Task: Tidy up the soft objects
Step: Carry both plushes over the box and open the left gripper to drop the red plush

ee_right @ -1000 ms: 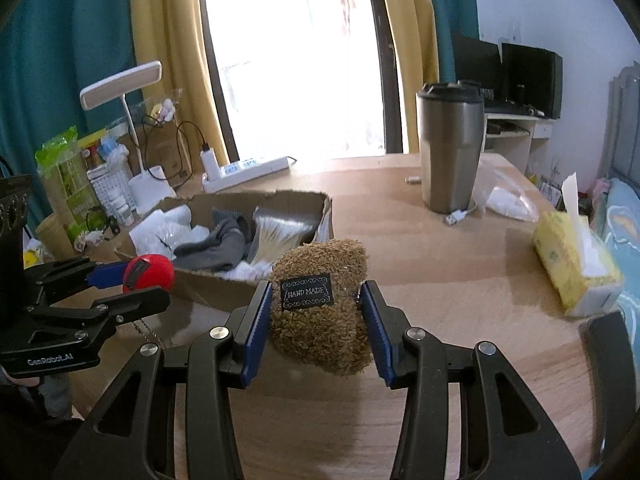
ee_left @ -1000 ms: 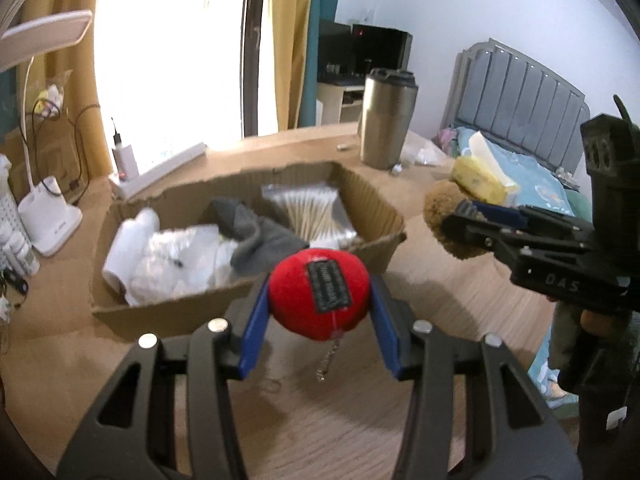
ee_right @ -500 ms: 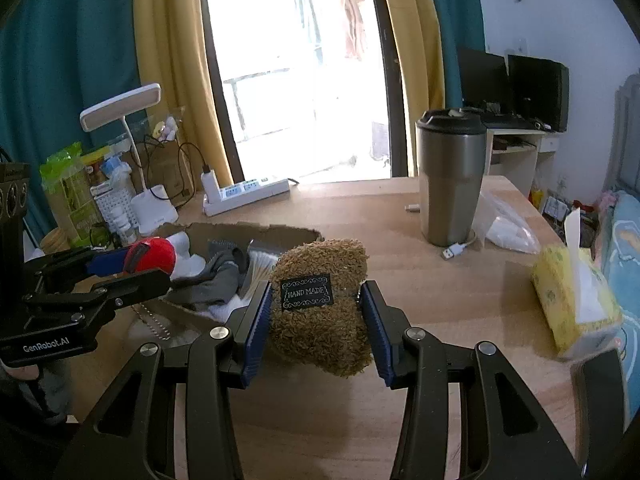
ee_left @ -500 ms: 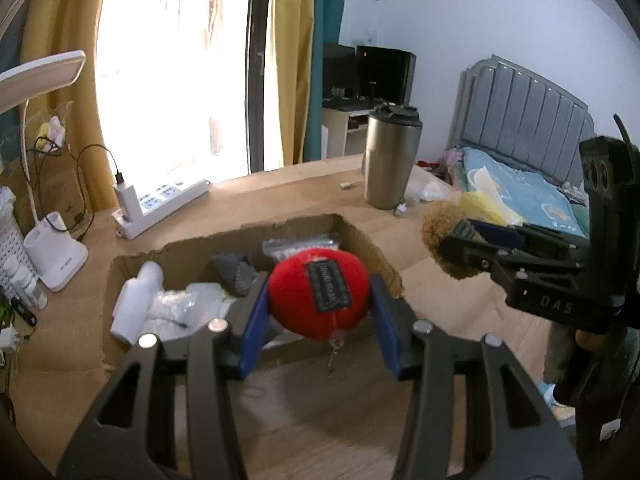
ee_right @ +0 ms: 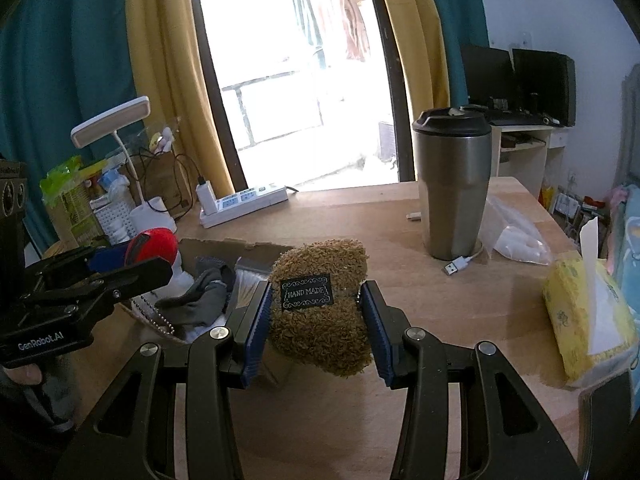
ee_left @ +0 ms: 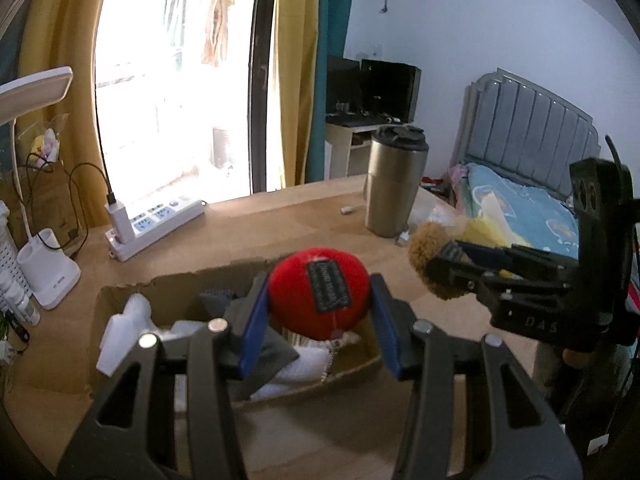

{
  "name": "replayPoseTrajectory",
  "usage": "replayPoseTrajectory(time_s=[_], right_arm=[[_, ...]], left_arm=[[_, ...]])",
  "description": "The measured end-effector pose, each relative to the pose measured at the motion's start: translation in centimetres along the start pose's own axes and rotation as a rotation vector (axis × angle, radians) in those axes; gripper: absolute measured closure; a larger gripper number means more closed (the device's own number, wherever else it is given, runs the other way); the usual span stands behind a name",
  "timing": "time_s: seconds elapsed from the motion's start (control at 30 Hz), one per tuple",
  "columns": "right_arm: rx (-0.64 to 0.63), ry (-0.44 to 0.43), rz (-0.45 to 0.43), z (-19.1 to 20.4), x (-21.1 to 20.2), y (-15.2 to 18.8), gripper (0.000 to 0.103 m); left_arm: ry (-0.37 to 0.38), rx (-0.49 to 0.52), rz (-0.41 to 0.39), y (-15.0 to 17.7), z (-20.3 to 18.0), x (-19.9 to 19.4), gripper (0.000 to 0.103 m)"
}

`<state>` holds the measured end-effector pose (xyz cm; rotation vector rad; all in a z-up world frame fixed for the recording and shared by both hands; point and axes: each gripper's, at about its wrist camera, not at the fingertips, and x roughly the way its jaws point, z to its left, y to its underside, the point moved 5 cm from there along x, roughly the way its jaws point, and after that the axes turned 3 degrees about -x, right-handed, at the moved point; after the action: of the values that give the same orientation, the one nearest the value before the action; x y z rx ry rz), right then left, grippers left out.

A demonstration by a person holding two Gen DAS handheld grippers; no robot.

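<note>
My left gripper (ee_left: 318, 306) is shut on a red plush ball (ee_left: 319, 292) with a black label and a hanging bead chain, held above the cardboard box (ee_left: 352, 370). The ball also shows in the right wrist view (ee_right: 154, 244). My right gripper (ee_right: 316, 312) is shut on a brown fuzzy plush (ee_right: 320, 304) labelled "HAND MADE", held above the table just right of the box (ee_right: 240, 245). That plush shows in the left wrist view (ee_left: 426, 248) to the right of the box. The box holds a grey sock (ee_right: 204, 296) and white soft items (ee_left: 128, 320).
A steel tumbler (ee_right: 452, 184) stands on the wooden table (ee_right: 360, 216) at the back right, with a USB plug (ee_right: 456, 266) and a plastic bag (ee_right: 516, 236) beside it. A yellow tissue pack (ee_right: 584, 312) lies at right. A power strip (ee_left: 154, 224) and a lamp base (ee_left: 50, 272) sit at back left.
Both grippers have risen and tilted up with their plush toys still held. The left gripper has moved forward, so the red ball is now over the box.
</note>
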<state>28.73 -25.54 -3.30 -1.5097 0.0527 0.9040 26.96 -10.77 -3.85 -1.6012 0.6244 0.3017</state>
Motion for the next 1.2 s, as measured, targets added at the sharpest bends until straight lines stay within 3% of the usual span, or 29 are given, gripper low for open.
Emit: replayPoseTrajectory(time_s=[0.17, 0.63, 0.8, 0.97, 1.2], right_arm=[[0.003, -0.001, 0.002, -0.8, 0.7, -0.3, 0.056], [0.031, 0.019, 0.031, -2.4, 1.6, 0.6, 0.056], [0.028, 0.023, 0.032, -2.0, 1.5, 0.6, 0.056], [0.020, 0.029, 0.028, -1.6, 1.3, 0.5, 0.056], [-0.004, 0.037, 0.020, 0.0, 0.7, 0.0, 0.056]], left_arm=[[0.001, -0.015, -0.002, -0.3, 0.0, 1.3, 0.054], [0.024, -0.034, 0.104, 2.5, -0.7, 6.0, 0.053], [0.043, -0.030, 0.202, 3.9, -1.0, 7.6, 0.049], [0.069, -0.020, 0.186, 3.8, -1.5, 6.8, 0.031], [0.086, -0.044, 0.145, 3.2, -0.9, 5.1, 0.029]])
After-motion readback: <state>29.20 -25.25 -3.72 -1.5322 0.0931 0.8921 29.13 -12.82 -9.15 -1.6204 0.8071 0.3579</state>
